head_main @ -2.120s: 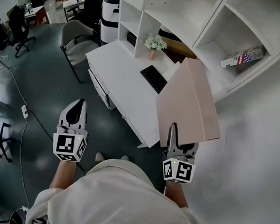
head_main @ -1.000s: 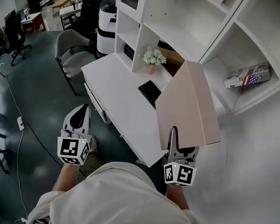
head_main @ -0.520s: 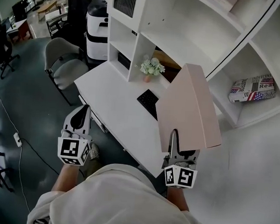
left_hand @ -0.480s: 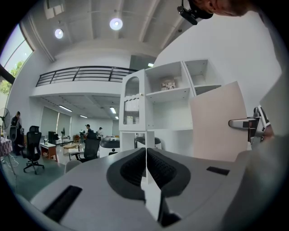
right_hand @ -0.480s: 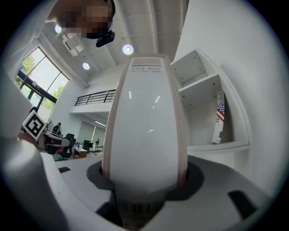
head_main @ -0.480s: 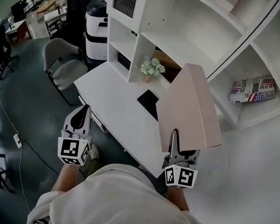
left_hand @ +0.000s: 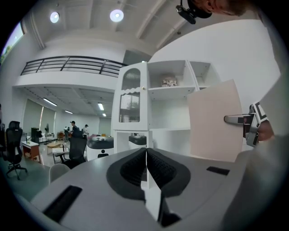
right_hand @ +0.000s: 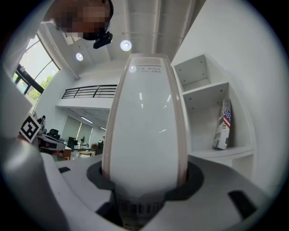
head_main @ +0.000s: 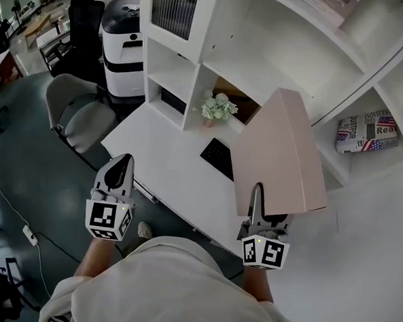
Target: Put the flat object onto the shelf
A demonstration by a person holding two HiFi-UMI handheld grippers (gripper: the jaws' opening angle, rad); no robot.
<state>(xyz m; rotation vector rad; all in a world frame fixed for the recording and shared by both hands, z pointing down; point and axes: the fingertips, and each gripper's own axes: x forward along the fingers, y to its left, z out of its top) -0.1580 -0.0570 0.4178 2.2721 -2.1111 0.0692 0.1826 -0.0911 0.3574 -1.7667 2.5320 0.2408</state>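
A flat pale-pink box [head_main: 278,155] stands on edge, my right gripper [head_main: 256,206] shut on its near lower end. In the right gripper view the box [right_hand: 144,122] fills the middle, its white narrow side facing the camera, and both jaws of that gripper [right_hand: 143,182] press on its sides. The white shelf unit [head_main: 283,53] rises just behind the box. My left gripper [head_main: 117,174] hangs lower left over the floor, shut and with nothing in it; its pads [left_hand: 135,168] touch. The left gripper view also shows the box [left_hand: 214,122].
A white desk [head_main: 164,151] carries a black keyboard [head_main: 217,158] and a small flower pot [head_main: 217,109]. A flag-printed book [head_main: 366,133] lies in a right shelf compartment, seen too in the right gripper view [right_hand: 222,124]. A grey chair [head_main: 75,112] and a white-black machine [head_main: 120,43] stand left.
The view has drawn closer to the shelf and desk, which now sit nearer and more to the left. The box stays gripped in the right gripper; the left gripper keeps its place.
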